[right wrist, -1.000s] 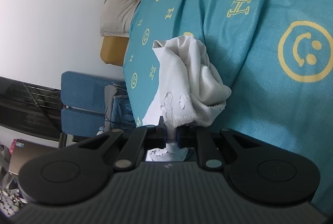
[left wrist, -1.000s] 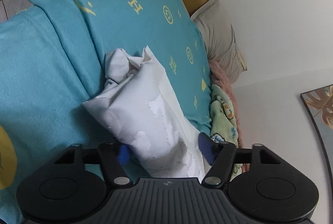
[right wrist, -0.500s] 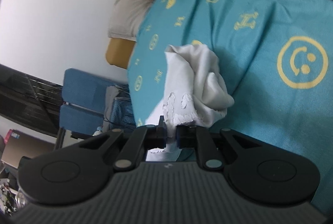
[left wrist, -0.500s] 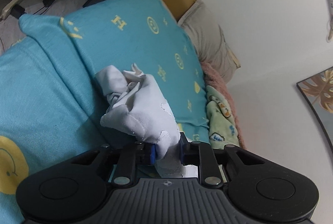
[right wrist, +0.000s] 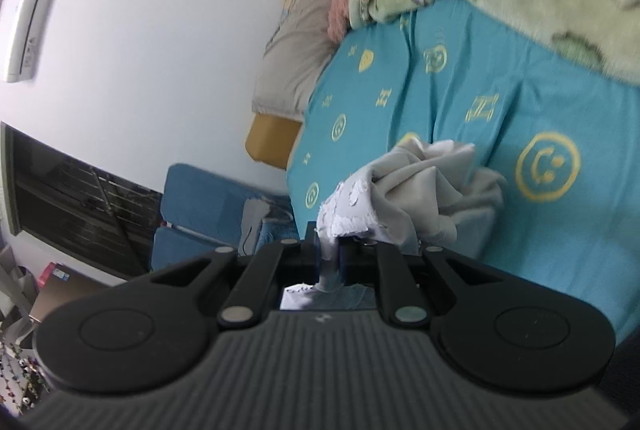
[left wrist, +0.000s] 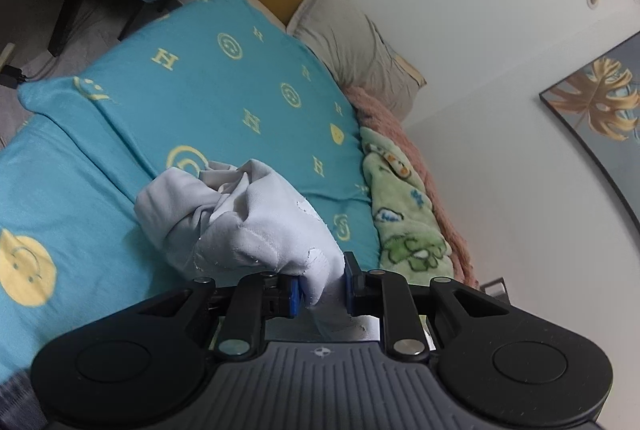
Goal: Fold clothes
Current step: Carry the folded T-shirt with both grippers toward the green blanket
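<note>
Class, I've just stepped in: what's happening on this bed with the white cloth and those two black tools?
A person is working two hand-held claws on a white garment that sits bunched on the teal bedspread. The left claw is shut on a fold of the fabric, and the right claw is shut on a frayed edge of it. The garment is crumpled, not yet spread out or folded. A green patterned blanket and a grey pillow lie along the wall side.

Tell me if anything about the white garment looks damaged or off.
The white garment is bunched into a crumpled wad on the blue bedspread, not spread flat. Its printed patch near the right gripper looks cracked and peeling. Both grippers pinch it.
</note>
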### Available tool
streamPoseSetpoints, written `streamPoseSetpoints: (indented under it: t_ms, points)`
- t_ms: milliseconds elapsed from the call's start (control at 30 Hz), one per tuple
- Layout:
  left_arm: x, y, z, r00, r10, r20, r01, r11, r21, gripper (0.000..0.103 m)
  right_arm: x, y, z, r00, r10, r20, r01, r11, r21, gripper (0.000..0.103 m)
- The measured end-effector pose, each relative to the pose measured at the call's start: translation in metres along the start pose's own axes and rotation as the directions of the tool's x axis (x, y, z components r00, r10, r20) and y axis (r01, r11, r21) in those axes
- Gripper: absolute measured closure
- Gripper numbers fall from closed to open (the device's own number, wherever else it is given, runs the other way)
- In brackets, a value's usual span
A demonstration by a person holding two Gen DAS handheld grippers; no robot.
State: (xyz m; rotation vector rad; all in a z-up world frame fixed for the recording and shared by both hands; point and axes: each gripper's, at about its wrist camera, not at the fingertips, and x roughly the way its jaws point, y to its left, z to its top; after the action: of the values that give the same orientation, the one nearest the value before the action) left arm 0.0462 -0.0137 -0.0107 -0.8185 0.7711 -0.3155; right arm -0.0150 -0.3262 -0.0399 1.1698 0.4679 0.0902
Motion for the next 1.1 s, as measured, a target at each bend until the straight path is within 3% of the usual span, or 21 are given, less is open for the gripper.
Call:
streamPoseSetpoints:
  t_ms: [267, 467, 600, 733, 833, 967, 1100]
  points:
    - [0.068, -0.062, -0.015, 0.994, -0.014, -0.107, 0.019, 0.999, 0.047, 0.082, -0.019, -0.028, 0.067, 0.998, -0.059, 0.014, 0.058, 0.996, 0.064, 0.091]
    - [0.17, -0.148, -0.017, 0.978, -0.036, -0.206, 0.051, 0.996, 0.07, 0.082, -0.009, -0.034, 0.167, 0.986, -0.154, 0.069, 0.151, 0.988, 0.041, 0.091]
    - [0.232, -0.231, -0.015, 0.961, -0.141, -0.239, 0.164, 0.983, 0.078, 0.082, -0.013, -0.01, 0.255, 0.964, -0.179, 0.196, 0.193, 0.98, -0.054, 0.091]
    - [0.28, -0.306, -0.022, 0.92, -0.305, -0.246, 0.336, 0.938, 0.091, 0.082, -0.041, 0.02, 0.323, 0.914, -0.126, 0.385, 0.208, 0.962, -0.178, 0.091]
    - [0.309, -0.333, -0.046, 0.9, -0.346, -0.265, 0.394, 0.906, 0.154, 0.081, -0.062, 0.021, 0.339, 0.864, -0.114, 0.49, 0.264, 0.932, -0.25, 0.091]
    - [0.34, -0.319, -0.098, 0.898, -0.274, -0.345, 0.376, 0.885, 0.276, 0.081, -0.07, -0.016, 0.326, 0.822, -0.222, 0.525, 0.402, 0.878, -0.259, 0.091]
    - [0.349, -0.267, -0.139, 0.884, -0.175, -0.433, 0.343, 0.872, 0.349, 0.081, -0.079, -0.069, 0.288, 0.818, -0.337, 0.466, 0.484, 0.841, -0.243, 0.091]
